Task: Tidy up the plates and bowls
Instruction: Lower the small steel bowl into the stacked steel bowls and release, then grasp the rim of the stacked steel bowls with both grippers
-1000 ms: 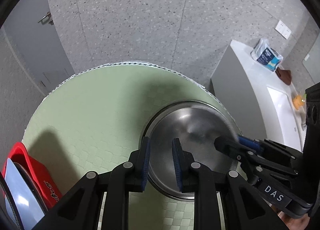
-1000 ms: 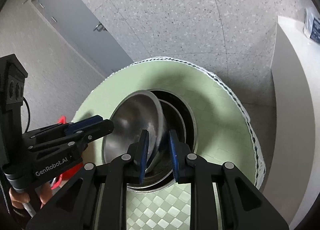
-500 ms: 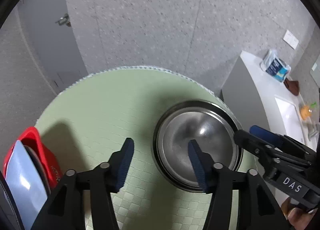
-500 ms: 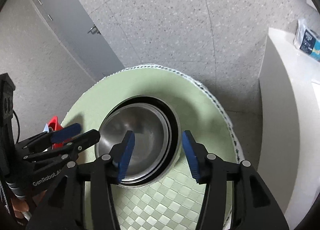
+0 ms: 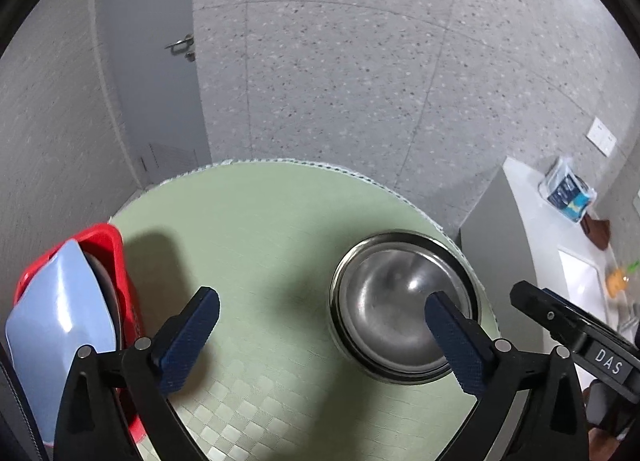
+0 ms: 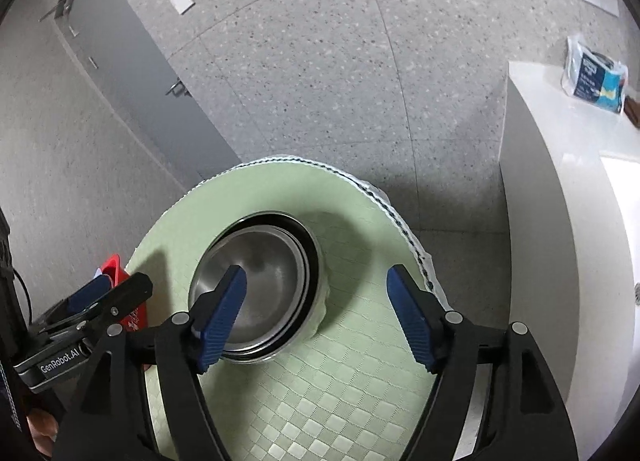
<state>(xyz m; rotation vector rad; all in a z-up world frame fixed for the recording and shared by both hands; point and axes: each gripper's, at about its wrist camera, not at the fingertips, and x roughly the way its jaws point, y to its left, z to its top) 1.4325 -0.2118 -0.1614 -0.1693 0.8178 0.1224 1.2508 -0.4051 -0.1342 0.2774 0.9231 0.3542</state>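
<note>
Bowls (image 6: 260, 285) stacked on green table (image 5: 260, 221), both hand-held grippers, left (image 5: 320, 341) and right (image 6: 316, 317), just opened wide, empty above them.

bowls (image 5: 400, 301) nested on table (image 5: 260, 229) right | rack (image 5: 108, 245) holding plate (image 5: 60, 317) at left edge

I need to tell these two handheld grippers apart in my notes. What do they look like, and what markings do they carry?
Both are black, angular frames with silver pivot pins and ribbed blue pads on the fingers. The left gripper carries white "GenRobot.AI" lettering on its side, readable from the right wrist view, with a black cable beside it. The right gripper carries white "DAS" lettering, seen from the left wrist view.
</note>
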